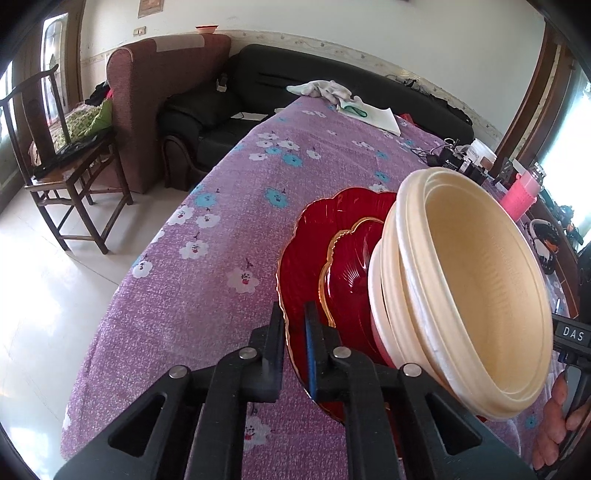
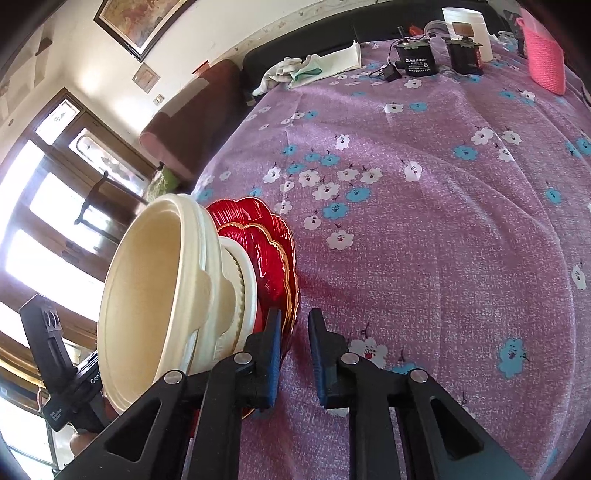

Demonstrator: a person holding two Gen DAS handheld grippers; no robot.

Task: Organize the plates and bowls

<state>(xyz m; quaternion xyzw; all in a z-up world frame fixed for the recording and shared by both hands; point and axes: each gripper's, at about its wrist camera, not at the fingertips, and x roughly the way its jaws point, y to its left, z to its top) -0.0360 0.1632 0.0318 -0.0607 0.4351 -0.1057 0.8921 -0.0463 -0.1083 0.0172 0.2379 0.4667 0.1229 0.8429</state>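
Observation:
A stack stands on the purple flowered tablecloth (image 1: 207, 280): a large red scalloped plate (image 1: 306, 240) at the bottom, a smaller gold-rimmed red plate (image 1: 347, 266) on it, then nested cream bowls (image 1: 469, 288). My left gripper (image 1: 293, 325) is shut on the large red plate's rim. In the right wrist view the same cream bowls (image 2: 155, 295) and red plates (image 2: 266, 236) appear at left. My right gripper (image 2: 293, 339) has its left finger against the red plates' edge; its right finger stands apart over the cloth, jaws parted.
At the table's far end lie white cloths and paper (image 2: 317, 62), black power adapters (image 2: 417, 59), a white tub (image 2: 469, 29) and a pink knitted basket (image 2: 546, 62). A brown armchair (image 1: 155, 96), black sofa (image 1: 295, 81) and wooden chair (image 1: 62, 155) stand beyond the table edge.

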